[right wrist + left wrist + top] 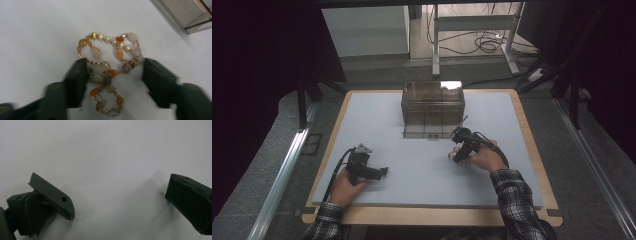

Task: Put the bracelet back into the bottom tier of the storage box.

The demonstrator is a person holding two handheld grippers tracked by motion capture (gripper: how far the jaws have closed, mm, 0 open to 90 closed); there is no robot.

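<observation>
Right gripper (113,72) had its jaws spread around a beaded necklace (110,75) heaped on the pale mat (422,165) just in front of the clear box (432,110), pads not yet pinching; risk was catching one loop so the rest trailed, or beads slipping out. Left gripper (120,200) sat released, holding nothing, well apart. Mat covered a wooden-edged table (532,135); dark room, with cables on the floor (472,42) beyond.
</observation>
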